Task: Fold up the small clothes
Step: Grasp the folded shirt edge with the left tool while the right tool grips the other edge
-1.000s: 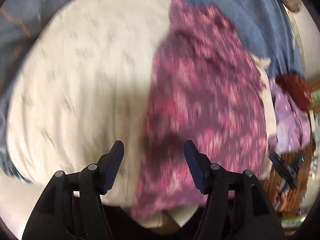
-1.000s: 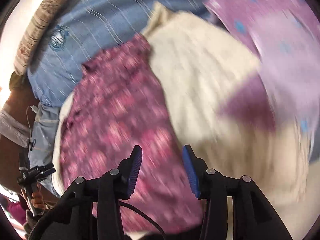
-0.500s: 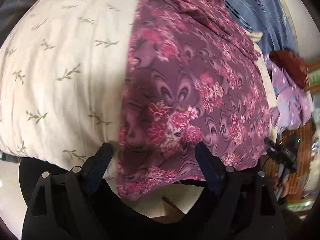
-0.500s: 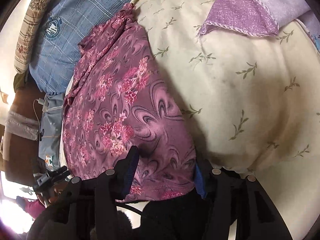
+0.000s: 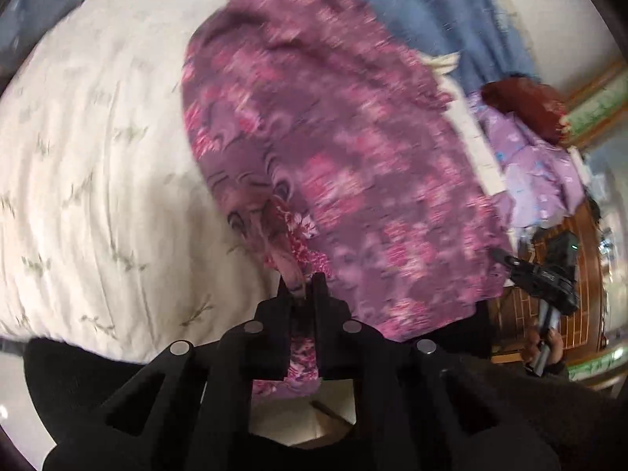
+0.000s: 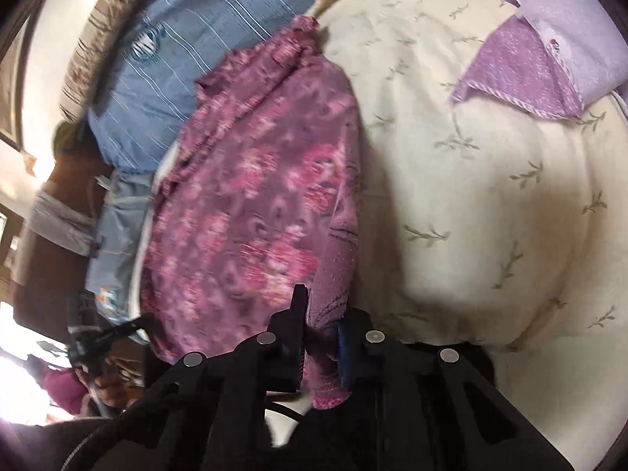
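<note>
Both of my grippers are clamping the near hem of the pink flowered garment, which is lying spread over the cream sheet. My left gripper is pinching a bunched fold of it between closed fingers. My right gripper is squeezing another corner of it, cloth hanging through the fingers. A lilac cloth is lying further back on the sheet.

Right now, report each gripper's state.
Left gripper: shut on the floral garment's near hem.
Right gripper: shut on the same hem.
</note>
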`<action>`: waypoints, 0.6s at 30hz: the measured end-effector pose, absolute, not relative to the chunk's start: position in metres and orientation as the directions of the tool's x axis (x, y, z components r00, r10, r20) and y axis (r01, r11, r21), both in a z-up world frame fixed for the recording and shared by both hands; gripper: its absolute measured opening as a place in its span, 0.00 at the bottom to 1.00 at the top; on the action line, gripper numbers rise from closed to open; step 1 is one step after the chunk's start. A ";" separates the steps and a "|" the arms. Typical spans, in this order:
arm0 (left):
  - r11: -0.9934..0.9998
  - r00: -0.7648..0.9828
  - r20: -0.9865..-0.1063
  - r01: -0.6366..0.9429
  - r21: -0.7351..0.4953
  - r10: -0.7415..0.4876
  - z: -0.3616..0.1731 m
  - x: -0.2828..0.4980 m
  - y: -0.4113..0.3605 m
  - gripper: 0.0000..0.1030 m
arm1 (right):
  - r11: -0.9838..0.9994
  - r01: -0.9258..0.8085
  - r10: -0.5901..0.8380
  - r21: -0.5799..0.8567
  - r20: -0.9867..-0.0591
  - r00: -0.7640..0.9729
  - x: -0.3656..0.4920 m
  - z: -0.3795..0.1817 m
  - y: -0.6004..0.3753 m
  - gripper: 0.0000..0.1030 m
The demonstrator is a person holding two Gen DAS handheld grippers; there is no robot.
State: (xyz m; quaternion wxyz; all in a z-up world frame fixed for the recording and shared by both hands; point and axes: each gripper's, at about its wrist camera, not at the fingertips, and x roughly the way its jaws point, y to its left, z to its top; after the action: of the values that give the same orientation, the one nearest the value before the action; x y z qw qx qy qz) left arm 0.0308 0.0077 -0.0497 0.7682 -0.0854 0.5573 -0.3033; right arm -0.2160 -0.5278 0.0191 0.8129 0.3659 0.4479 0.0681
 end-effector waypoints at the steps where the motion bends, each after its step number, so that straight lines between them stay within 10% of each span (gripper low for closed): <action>1: 0.793 0.207 -0.793 0.384 -0.473 -0.573 -0.042 0.031 0.007 0.06 | 0.708 0.215 0.450 0.673 -0.664 0.597 -0.215 0.021 -0.528 0.12; 11: 0.786 0.156 -0.807 0.391 -0.479 -0.569 -0.053 0.046 0.000 0.08 | 0.715 0.231 0.455 0.660 -0.690 0.563 -0.202 0.017 -0.540 0.16; 13: 0.786 0.111 -0.819 0.378 -0.489 -0.564 -0.067 0.044 0.002 0.17 | 0.727 0.264 0.447 0.634 -0.729 0.519 -0.198 0.007 -0.539 0.18; 15: 0.780 0.072 -0.823 0.374 -0.502 -0.564 -0.077 0.041 0.003 0.50 | 0.711 0.288 0.460 0.641 -0.735 0.499 -0.198 -0.001 -0.541 0.29; 18: 0.793 0.069 -0.841 0.382 -0.475 -0.537 -0.082 0.038 -0.002 0.53 | 0.697 0.301 0.469 0.650 -0.732 0.495 -0.196 -0.008 -0.541 0.36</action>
State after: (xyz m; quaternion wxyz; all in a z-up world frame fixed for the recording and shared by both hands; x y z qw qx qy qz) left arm 0.0383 -0.0016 -0.0820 0.7284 -0.0643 0.6048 -0.3155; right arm -0.1961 -0.5410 -0.0085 0.7740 0.3851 0.4996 0.0540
